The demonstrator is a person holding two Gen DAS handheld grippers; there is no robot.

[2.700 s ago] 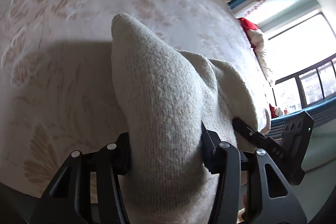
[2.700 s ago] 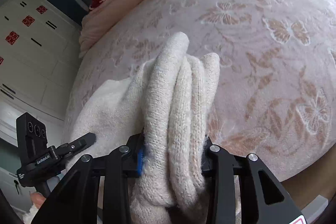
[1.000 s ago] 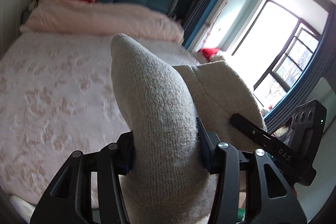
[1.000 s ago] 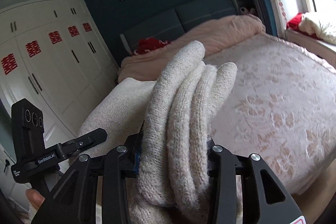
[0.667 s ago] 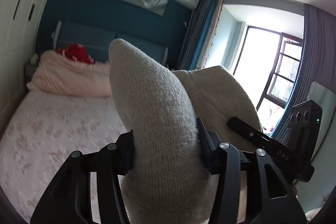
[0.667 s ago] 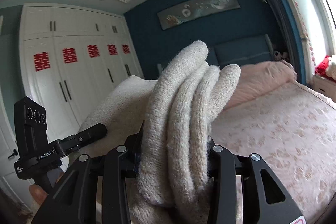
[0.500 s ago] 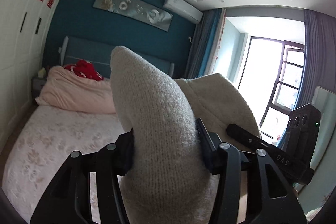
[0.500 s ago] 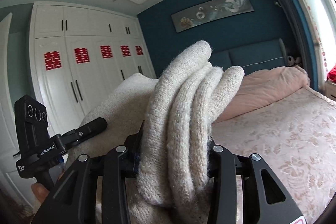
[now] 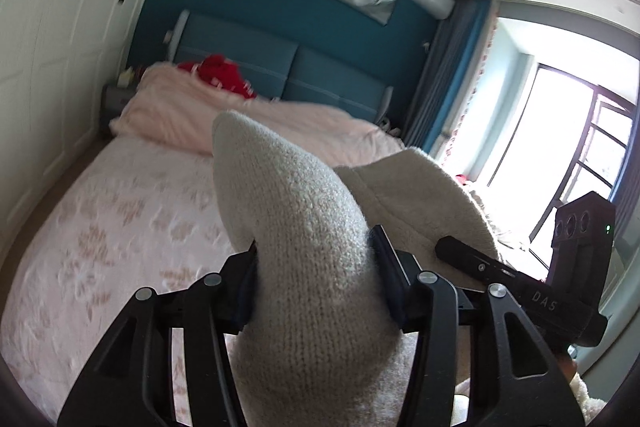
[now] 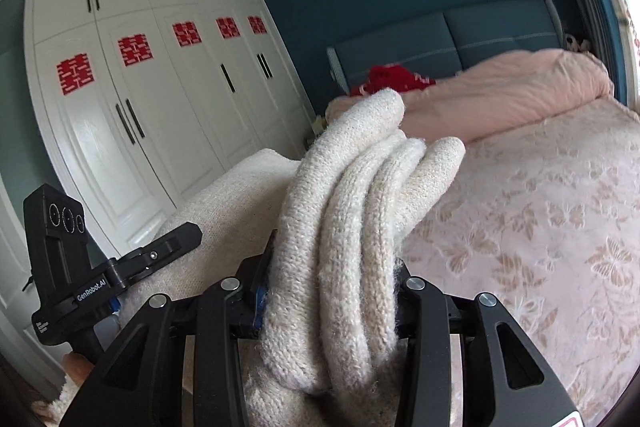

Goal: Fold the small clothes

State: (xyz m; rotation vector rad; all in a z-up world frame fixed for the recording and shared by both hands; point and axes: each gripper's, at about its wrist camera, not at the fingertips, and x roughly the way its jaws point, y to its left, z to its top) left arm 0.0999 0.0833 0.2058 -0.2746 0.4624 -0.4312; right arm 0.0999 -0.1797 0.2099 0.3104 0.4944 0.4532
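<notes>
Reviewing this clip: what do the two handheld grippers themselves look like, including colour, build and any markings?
Both are matte black plastic. The left gripper and right gripper have angular cut-out finger arms with silver rivets. Seen from the other's camera, each carries a boxy black module with three round lenses; lettering reads "DAS" on the right one, "GenRobot.AI" on the left one. No cables or sleeves visible.

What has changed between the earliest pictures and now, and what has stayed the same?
Both grippers tipped up from facing the bedspread to looking across the room at the headboard, carrying the cream knit garment along. Unchanged: left gripper and right gripper stay clamped on it.
</notes>
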